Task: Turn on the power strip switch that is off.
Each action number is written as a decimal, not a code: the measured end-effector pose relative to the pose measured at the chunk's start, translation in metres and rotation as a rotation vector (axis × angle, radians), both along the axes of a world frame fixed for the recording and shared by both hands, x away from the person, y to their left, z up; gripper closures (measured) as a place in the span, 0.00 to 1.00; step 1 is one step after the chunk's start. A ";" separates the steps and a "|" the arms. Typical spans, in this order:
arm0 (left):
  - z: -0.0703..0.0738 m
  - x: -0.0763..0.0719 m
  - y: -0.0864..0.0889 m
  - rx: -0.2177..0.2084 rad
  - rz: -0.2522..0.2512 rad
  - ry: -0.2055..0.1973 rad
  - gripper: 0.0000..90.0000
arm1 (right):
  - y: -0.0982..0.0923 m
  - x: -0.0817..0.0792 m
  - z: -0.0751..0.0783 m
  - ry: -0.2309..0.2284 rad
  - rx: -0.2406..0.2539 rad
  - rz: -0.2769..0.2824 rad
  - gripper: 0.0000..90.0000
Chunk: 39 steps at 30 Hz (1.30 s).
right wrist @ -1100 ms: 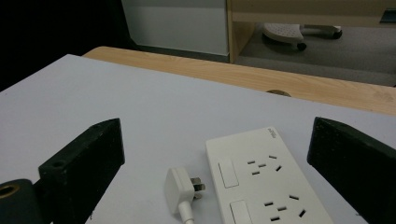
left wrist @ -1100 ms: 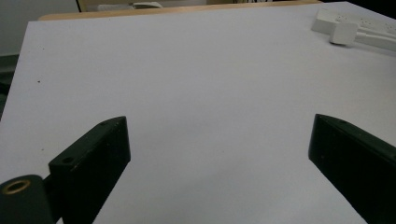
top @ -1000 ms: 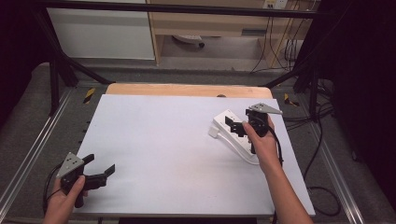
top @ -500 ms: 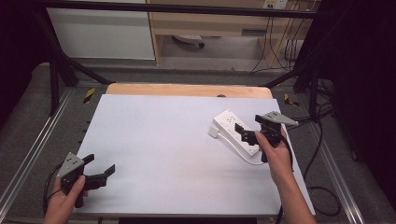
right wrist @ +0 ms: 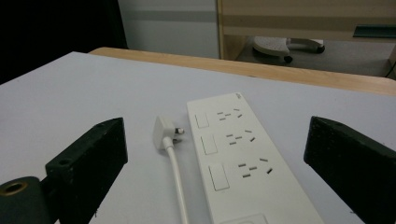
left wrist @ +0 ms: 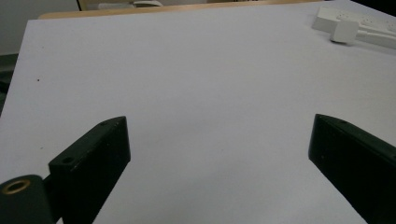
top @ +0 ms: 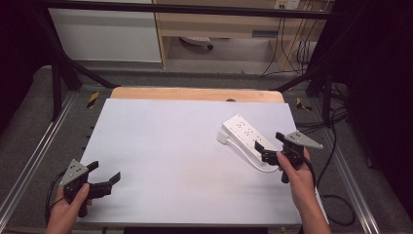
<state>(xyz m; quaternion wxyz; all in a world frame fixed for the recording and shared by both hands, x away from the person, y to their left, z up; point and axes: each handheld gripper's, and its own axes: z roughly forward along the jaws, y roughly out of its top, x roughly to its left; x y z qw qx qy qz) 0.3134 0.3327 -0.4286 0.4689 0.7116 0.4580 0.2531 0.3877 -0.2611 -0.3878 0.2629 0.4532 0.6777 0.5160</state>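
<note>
White tabletop [top: 185, 146]: strip [right wrist: 238, 154] and its plug [right wrist: 164, 132] lie dead ahead of my wide-open right gripper [top: 273, 148], long axis running away from it, while my open, empty left gripper [top: 104, 178] sits well apart.

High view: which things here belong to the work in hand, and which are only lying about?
In hand:
- white power strip
- its plug and cable
- right gripper, open, beside the strip

Lying about:
- left gripper, open, idle
- yellow-black floor markers
- chair base
</note>
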 end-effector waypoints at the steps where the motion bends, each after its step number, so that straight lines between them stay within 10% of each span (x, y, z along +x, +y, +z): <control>1: 0.000 0.000 0.000 0.002 0.000 -0.001 0.06 | -0.001 -0.002 -0.001 0.001 -0.003 -0.001 0.07; 31: 0.001 -0.001 -0.002 0.005 -0.007 -0.002 0.06 | -0.029 -0.045 -0.039 0.028 -0.050 -0.031 0.06; 39: 0.001 -0.001 -0.002 0.006 -0.012 -0.006 0.06 | -0.014 -0.046 -0.059 0.111 -0.177 0.009 0.05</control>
